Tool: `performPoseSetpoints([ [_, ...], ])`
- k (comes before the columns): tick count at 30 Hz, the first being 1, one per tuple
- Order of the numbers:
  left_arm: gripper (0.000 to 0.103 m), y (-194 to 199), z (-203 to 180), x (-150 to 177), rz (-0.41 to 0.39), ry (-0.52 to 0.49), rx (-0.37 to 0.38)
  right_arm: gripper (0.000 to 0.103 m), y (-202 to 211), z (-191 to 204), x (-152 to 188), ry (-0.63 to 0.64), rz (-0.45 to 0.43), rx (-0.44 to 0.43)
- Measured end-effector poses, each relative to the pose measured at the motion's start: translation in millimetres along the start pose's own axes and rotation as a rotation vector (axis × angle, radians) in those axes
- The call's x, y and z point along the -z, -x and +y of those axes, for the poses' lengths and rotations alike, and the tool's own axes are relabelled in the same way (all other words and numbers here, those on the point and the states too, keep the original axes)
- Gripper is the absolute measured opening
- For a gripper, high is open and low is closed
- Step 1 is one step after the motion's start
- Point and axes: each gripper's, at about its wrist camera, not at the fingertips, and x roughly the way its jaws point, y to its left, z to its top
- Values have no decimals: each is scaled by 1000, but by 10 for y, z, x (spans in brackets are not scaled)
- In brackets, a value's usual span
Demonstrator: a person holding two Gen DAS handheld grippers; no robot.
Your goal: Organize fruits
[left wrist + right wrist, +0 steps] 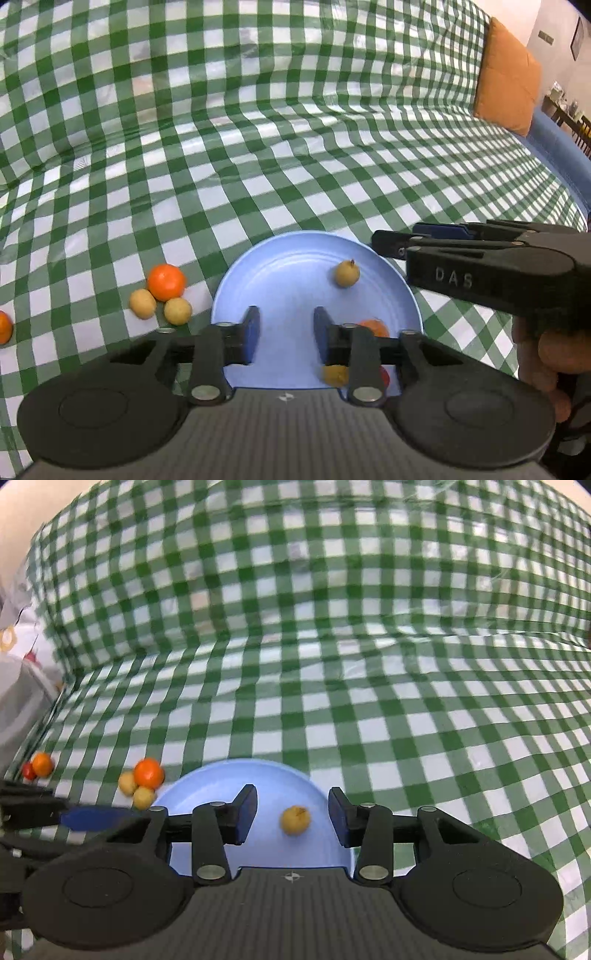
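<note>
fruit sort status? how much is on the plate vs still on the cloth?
Done: blue plate holds a yellow fruit, and more sits partly hidden behind the left gripper.
In hand: nothing; left gripper and right gripper are both open.
Left: orange and two yellow fruits on the cloth, plus more further left.

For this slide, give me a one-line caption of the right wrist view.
Open right gripper above a blue plate holding one yellow fruit; an orange waits on the checked cloth.

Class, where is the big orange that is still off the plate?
In both views the orange sits on the cloth, left of the plate, touching two yellow fruits.
</note>
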Motion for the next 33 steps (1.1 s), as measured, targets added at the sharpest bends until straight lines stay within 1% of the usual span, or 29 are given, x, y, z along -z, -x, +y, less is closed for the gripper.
performPoseSetpoints([
  [1, 17, 32, 47, -20, -8, 4, 1, 45, -2, -5, -12, -7, -11, 7],
  [4, 15, 217, 360, -130, -65, 64, -27, 45, 6, 22, -59, -15, -46, 22],
  [7, 15, 437, 897, -178, -125, 216, -79, 45, 35, 71, -100, -13, -80, 16],
  [8, 15, 489, 1044, -166, -138, 256, -99, 42, 40, 77, -105, -12, -91, 10],
  [11, 15, 623, 1444, -126, -164, 357, -177, 32, 29, 122, -132, -14, -105, -18],
  [12, 15, 661, 1555, -101, -171, 386, -194, 30, 19, 141, -142, -18, -107, -29],
  [14, 15, 746, 1778, -45, -183, 446, -222, 28, 0, 196, -159, -18, -111, -50],
  [18, 15, 905, 2157, 59, -210, 561, -290, 28, -55, 395, -179, 9, -101, -105],
  [22, 15, 1024, 2535, 237, -235, 686, -324, 27, -102, 686, -105, 45, -85, -158],
  [23, 15, 1019, 2601, 301, -245, 703, -328, 23, -127, 756, -97, 55, -80, -176],
  [24, 15, 980, 2654, 356, -234, 718, -338, 21, -155, 831, -81, 69, -76, -190],
  [25, 15, 903, 2713, 401, -195, 739, -348, 21, -197, 914, -66, 86, -68, -192],
  [26, 15, 854, 2753, 435, -179, 753, -341, 21, -229, 981, -65, 98, -60, -195],
  [28, 16, 763, 2792, 448, -163, 729, -326, 21, -292, 1103, -38, 120, -55, -214],
  [30, 16, 701, 2801, 442, -147, 704, -341, 22, -388, 1253, 15, 176, -34, -215],
  [31, 19, 686, 2826, 445, -149, 704, -331, 22, -426, 1310, 40, 200, -34, -219],
  [33, 19, 663, 2894, 464, -147, 722, -318, 22, -516, 1410, 91, 241, -20, -210],
])
